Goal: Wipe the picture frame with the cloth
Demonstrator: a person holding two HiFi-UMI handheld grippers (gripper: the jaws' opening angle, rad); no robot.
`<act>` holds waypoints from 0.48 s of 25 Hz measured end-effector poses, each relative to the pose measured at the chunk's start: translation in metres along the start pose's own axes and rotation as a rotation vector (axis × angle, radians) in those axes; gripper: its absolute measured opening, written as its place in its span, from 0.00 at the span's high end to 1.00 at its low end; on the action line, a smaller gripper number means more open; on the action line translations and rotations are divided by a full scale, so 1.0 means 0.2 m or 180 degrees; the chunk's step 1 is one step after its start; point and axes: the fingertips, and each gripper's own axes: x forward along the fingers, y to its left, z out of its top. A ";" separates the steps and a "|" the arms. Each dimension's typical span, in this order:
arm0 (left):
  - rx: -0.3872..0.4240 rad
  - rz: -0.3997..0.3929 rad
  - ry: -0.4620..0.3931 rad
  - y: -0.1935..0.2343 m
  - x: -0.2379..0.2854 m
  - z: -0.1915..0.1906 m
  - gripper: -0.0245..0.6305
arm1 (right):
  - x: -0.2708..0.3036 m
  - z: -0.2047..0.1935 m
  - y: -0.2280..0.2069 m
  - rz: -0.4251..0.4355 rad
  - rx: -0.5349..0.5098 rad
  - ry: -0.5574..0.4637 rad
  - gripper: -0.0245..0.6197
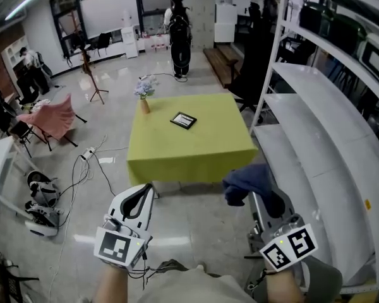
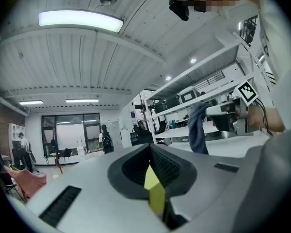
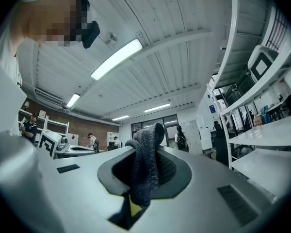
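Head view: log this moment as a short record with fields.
table: yellow, ahead of both claws
frame: lies flat on the table, untouched
vase: near the table's far left corner, holds flowers
left claw: shut, empty, short of the table
right claw: shut on the cloth, which droops from it
shelf: white, at the right
person: stands beyond the table

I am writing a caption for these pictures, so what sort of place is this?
Probably a large indoor workshop or lab hall: tall white shelves stand on one side, glass-walled rooms line the far end, and cables lie on the glossy floor.
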 end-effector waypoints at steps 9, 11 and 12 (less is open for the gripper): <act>0.0070 0.0153 0.0048 0.02 0.07 -0.07 0.95 | 0.03 -0.14 -0.14 0.0041 0.0062 0.0082 0.90; 0.0038 0.0153 0.0012 0.02 0.10 -0.09 0.95 | 0.05 -0.17 -0.16 0.0049 0.0043 0.0092 0.90; 0.0050 0.0146 0.0000 0.02 0.12 -0.11 0.95 | 0.07 -0.19 -0.17 0.0054 0.0048 0.0090 0.90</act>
